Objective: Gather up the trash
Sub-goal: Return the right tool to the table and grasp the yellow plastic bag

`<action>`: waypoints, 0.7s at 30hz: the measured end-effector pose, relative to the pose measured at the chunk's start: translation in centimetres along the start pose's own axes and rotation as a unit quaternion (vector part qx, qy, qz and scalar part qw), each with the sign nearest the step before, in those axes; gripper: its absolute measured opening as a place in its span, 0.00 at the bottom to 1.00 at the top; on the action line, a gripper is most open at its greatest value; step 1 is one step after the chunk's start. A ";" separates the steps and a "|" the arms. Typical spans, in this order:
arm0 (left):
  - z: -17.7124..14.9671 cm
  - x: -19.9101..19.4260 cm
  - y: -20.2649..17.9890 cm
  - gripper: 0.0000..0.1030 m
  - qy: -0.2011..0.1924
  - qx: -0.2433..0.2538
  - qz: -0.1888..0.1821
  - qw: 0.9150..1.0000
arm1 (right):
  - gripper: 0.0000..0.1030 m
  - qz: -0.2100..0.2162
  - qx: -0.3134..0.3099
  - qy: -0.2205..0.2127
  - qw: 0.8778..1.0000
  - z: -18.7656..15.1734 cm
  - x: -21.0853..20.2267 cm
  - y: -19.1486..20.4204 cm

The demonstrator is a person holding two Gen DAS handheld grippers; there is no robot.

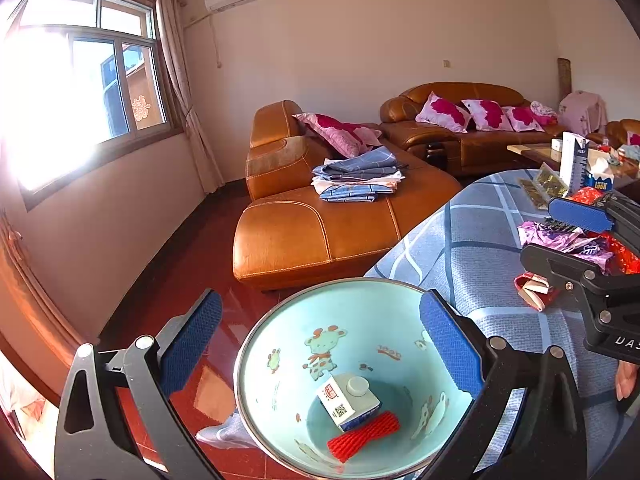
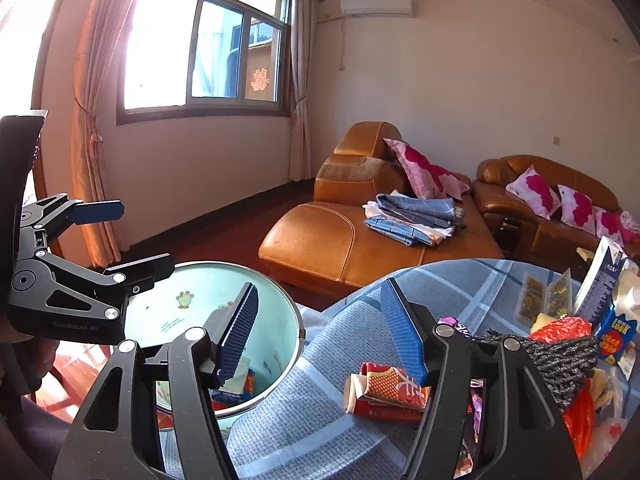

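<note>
A pale teal bin (image 1: 360, 320) with cartoon prints stands at the edge of the blue plaid tablecloth (image 1: 480, 248). Inside lie a white and blue carton (image 1: 348, 400) and a red foam net (image 1: 364, 436). My left gripper (image 1: 320, 340) is open; its right pad sits at the bin's rim and its left pad stays outside. My right gripper (image 2: 320, 328) is open with nothing between its fingers, hovering above a crumpled red packet (image 2: 384, 392), one finger over the bin (image 2: 208, 300). Purple wrappers (image 1: 560, 240), red plastic (image 2: 560, 330) and a dark mesh net (image 2: 560, 356) lie to its right.
A tall white and blue carton (image 2: 604, 276), a blue box (image 2: 616, 336) and flat packets (image 2: 532, 296) stand at the table's far right. An orange leather sofa (image 1: 320, 232) with folded blue cloths (image 1: 356, 180) lies beyond. Red floor (image 1: 192, 272) runs left of the bin.
</note>
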State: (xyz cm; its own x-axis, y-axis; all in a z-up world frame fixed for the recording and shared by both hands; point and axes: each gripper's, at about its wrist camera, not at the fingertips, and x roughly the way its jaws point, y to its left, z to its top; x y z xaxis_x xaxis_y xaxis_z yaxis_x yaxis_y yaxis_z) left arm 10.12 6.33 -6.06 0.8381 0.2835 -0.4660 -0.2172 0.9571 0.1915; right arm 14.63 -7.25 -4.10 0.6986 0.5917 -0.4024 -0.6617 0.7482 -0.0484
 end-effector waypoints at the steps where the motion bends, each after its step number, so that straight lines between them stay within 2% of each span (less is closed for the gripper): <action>1: -0.1 0.1 0.0 0.94 0.001 0.000 0.000 1.000 | 0.62 -0.001 0.001 0.000 1.000 0.0 0.0 0.0; 8: -0.2 0.2 -0.6 0.94 0.006 0.007 -0.004 1.000 | 0.64 -0.024 0.008 -0.002 1.000 0.0 -0.2 -0.2; 14: -0.2 0.2 -1.6 0.94 0.011 0.011 -0.021 1.000 | 0.64 -0.089 0.031 -0.009 0.996 -0.1 -1.0 -1.3; 21: -0.1 0.2 -4.2 0.94 0.009 0.022 -0.055 0.998 | 0.60 -0.154 0.091 0.011 0.984 -1.0 -3.6 -3.5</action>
State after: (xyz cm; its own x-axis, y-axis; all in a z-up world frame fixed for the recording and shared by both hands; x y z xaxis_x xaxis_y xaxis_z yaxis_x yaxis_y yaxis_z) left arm 11.14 2.35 -7.01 0.8469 0.1776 -0.5013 -0.1016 0.9793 0.1752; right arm 14.18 -12.26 -3.37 0.8511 0.3226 -0.4142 -0.3577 0.9338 -0.0079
